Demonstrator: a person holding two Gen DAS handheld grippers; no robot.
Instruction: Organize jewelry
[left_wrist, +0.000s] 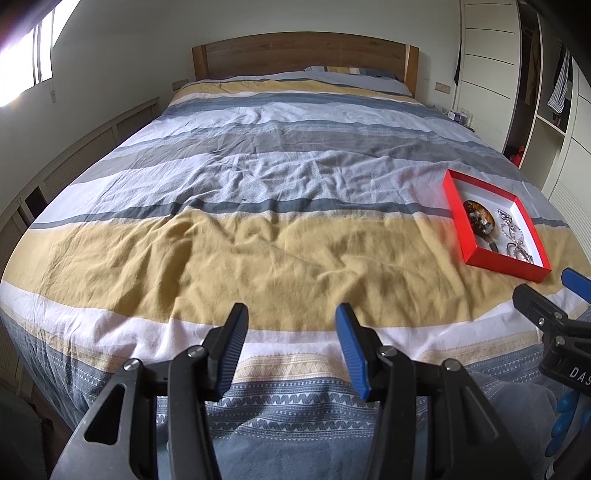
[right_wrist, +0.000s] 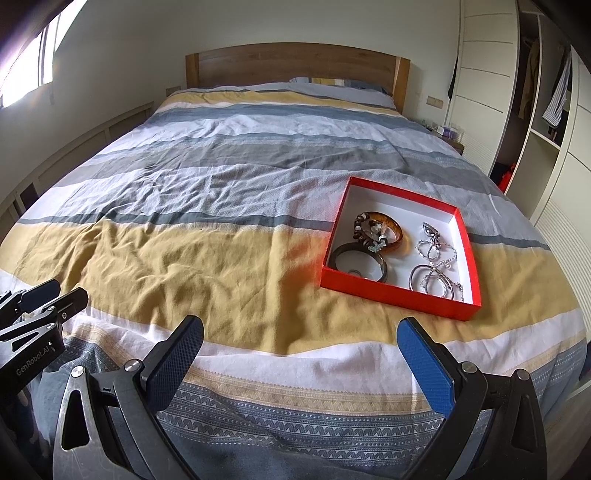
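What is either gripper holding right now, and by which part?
Nothing. The left gripper and right gripper both stand open over the bedspread; the jewelry lies in the red box.

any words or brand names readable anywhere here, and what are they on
"GenRobot.AI" – on the left gripper body, seen in the right wrist view.
"DAS" – on the right gripper body, cut off by the edge of the left wrist view.
No print shows on the red box or the bedspread.
The small items on the nightstand are too small to read.
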